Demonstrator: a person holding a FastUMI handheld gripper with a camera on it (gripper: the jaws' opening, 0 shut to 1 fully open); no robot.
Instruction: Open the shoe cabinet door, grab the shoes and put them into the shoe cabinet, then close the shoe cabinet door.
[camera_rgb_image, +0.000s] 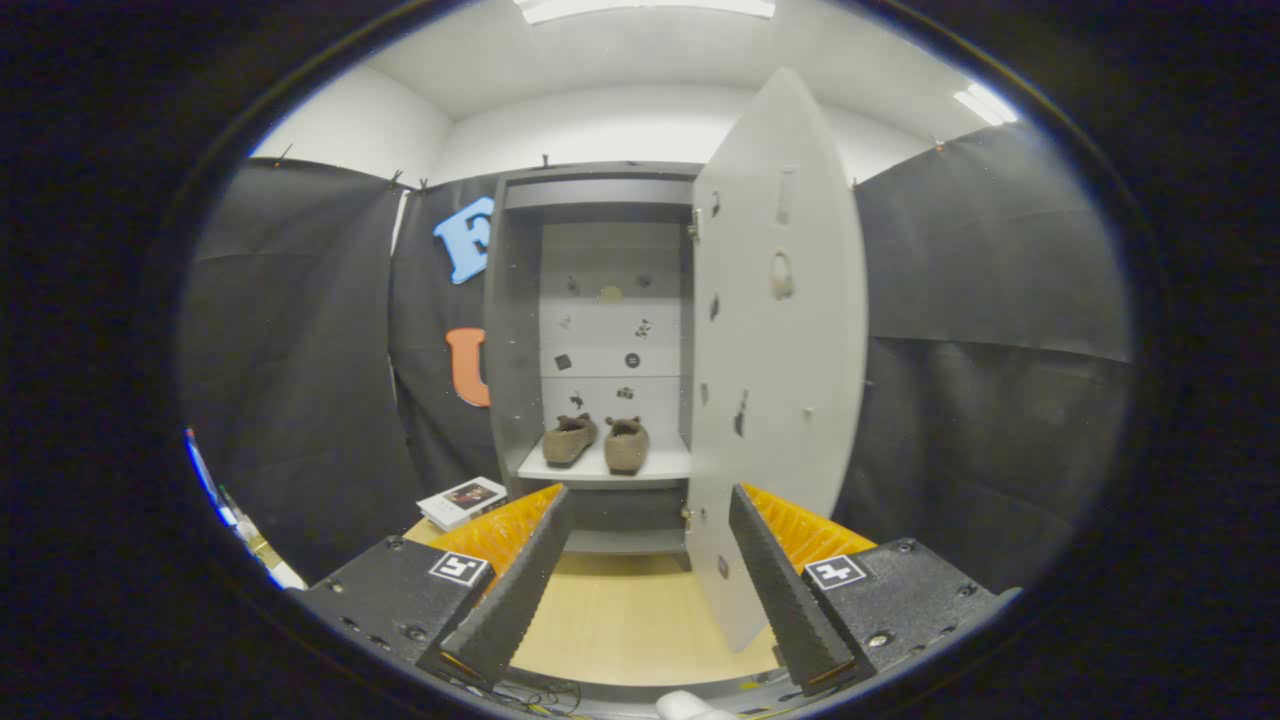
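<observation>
Reading from the left, we see a small white booklet with a dark cover picture (461, 500) lying on the pale wooden floor (625, 620) at about ten o'clock from the jaws, just beside the foot of the tall grey shoe cabinet (512, 330); beyond the jaws, at twelve o'clock, the pair of brown soft felt slippers (598, 441) already sits side by side on the cabinet's white middle shelf (665, 466), toes towards us; the two slippers lie close together, and we cannot tell whether they touch; to the right, at about one o'clock, the flat grey cabinet door (780, 330) stands swung wide open, its lower edge just ahead of the right finger.

The gripper (650, 590) is released, its jaws spread wide with nothing between them but floor.

We judge the shoes to be placed, so what remains is the door; it looks like a stiff, light panel that should swing freely on its hinges, smooth-faced and likely slippery to pinch; we would take it at its free outer edge, or press flat against its face with one finger, and push it round towards eleven o'clock; the slippers sit back on the shelf and look clear of its swing.
</observation>
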